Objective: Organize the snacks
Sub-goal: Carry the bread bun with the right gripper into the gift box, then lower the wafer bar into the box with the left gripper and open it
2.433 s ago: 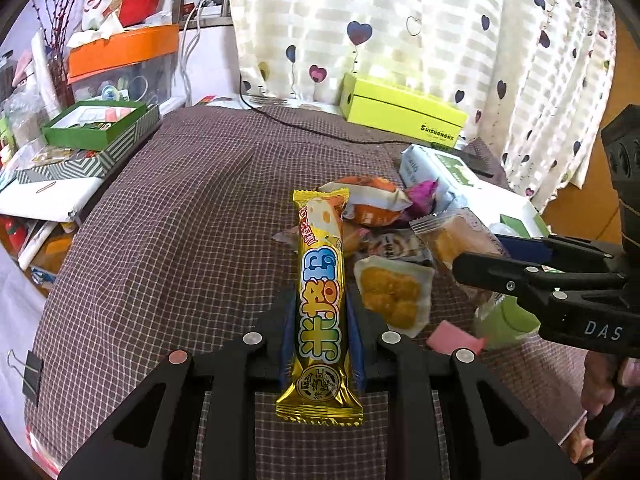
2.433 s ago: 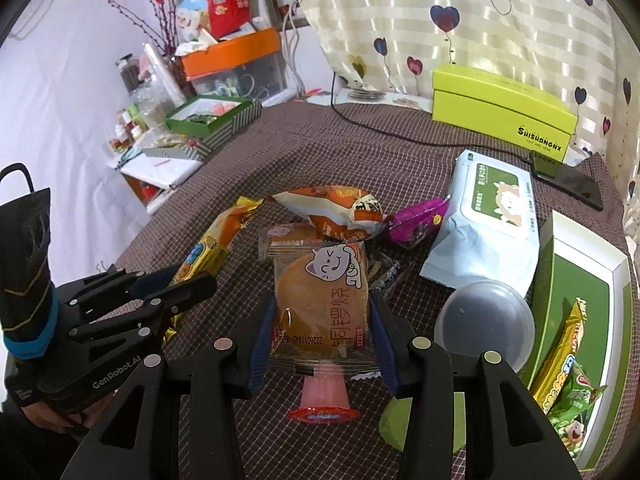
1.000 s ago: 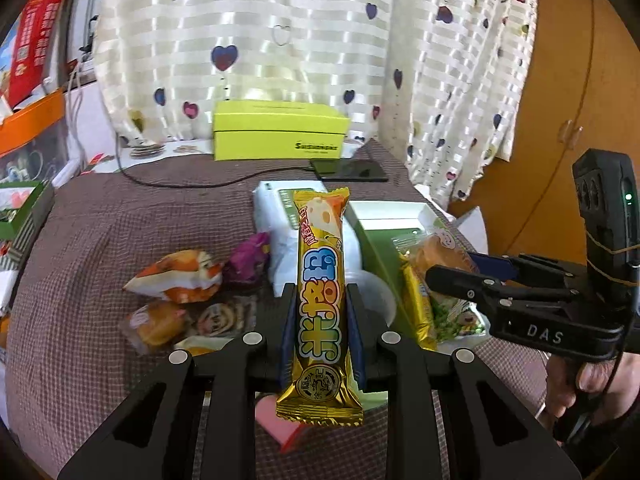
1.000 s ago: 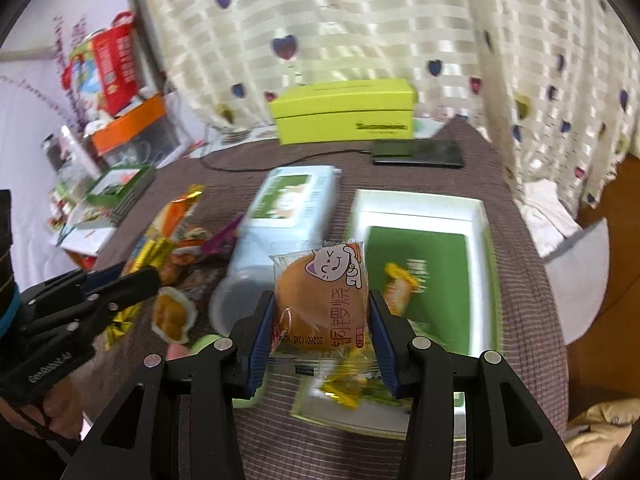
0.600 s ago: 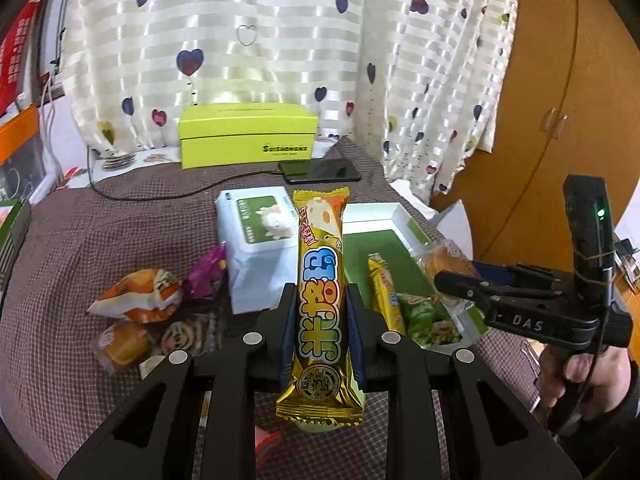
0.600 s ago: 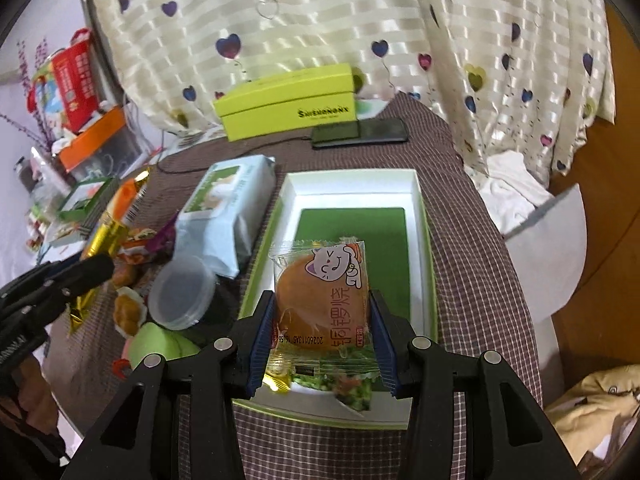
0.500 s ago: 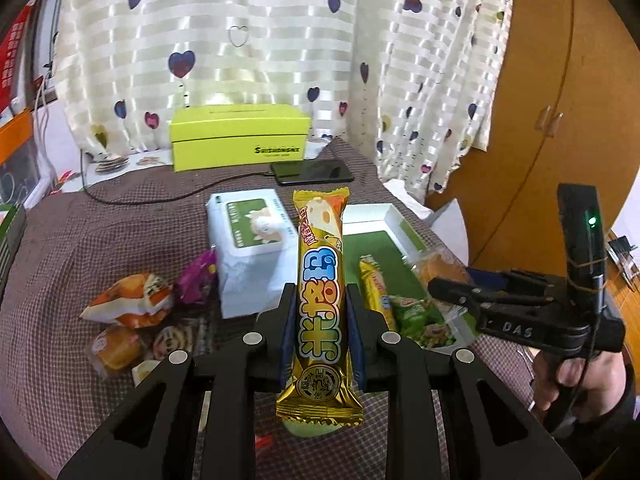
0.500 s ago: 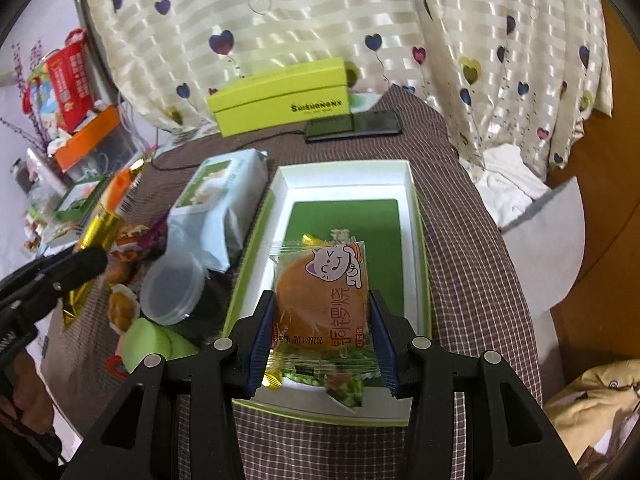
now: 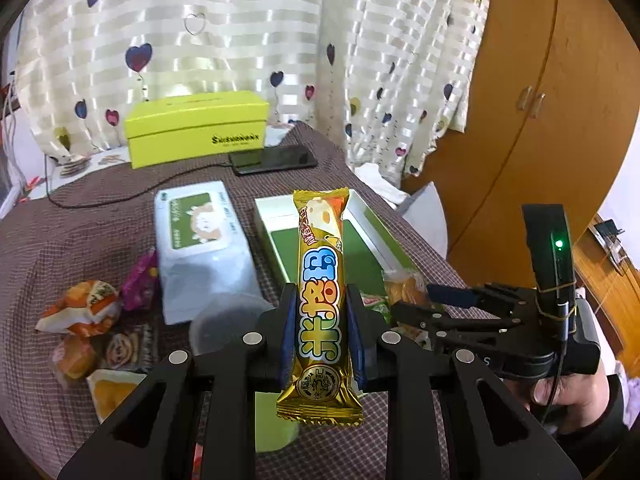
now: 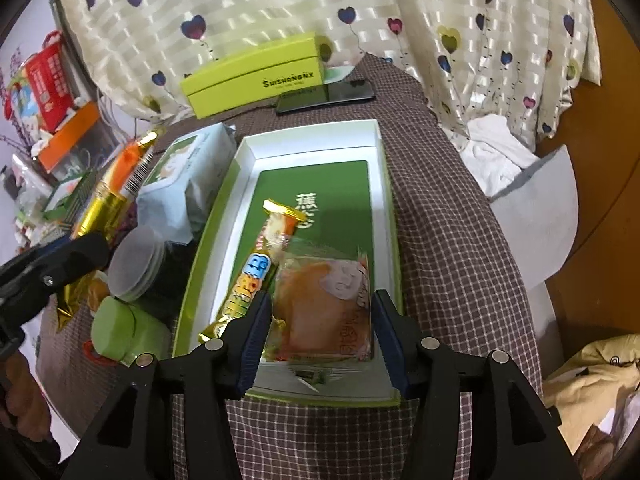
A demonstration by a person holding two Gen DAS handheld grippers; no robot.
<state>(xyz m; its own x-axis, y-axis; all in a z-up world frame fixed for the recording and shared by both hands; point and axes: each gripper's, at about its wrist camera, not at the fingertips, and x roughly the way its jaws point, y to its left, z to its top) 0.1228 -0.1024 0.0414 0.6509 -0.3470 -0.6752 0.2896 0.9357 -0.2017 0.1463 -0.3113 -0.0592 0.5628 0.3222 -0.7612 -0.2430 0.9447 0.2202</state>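
Clamping a long yellow snack bar (image 9: 321,304) upright between their blue pads, the left tongs (image 9: 322,334) are narrowly closed on the wrapper, which sticks out past the fingertips and hangs in front of the green gift box (image 9: 280,216). The right tongs (image 10: 318,334) have just been opening: their pads stand apart with a gap on either side of the bun packet (image 10: 324,308), which is blurred and lies in the near end of the box, no longer pinched. The person's hand (image 9: 568,390) grips the right tool's handle, to the right of the box in the left wrist view.

Inside the box, a second yellow bar (image 10: 256,268) lies slantwise just left of the bun packet, touching it, and a green packet (image 9: 374,304) shows at the near end. Just left of the box on the checked surface (image 10: 452,216) lies a pale blue wipes pack (image 9: 200,248), with a clear round tub (image 10: 138,266) and a light green cup (image 10: 120,330) nearer the camera. Farther left of the box sit loose snacks (image 9: 84,312). Beyond the box's far end are a black phone (image 10: 326,98) and a lime-yellow carton (image 9: 196,134), against the heart-print curtain (image 9: 240,40).
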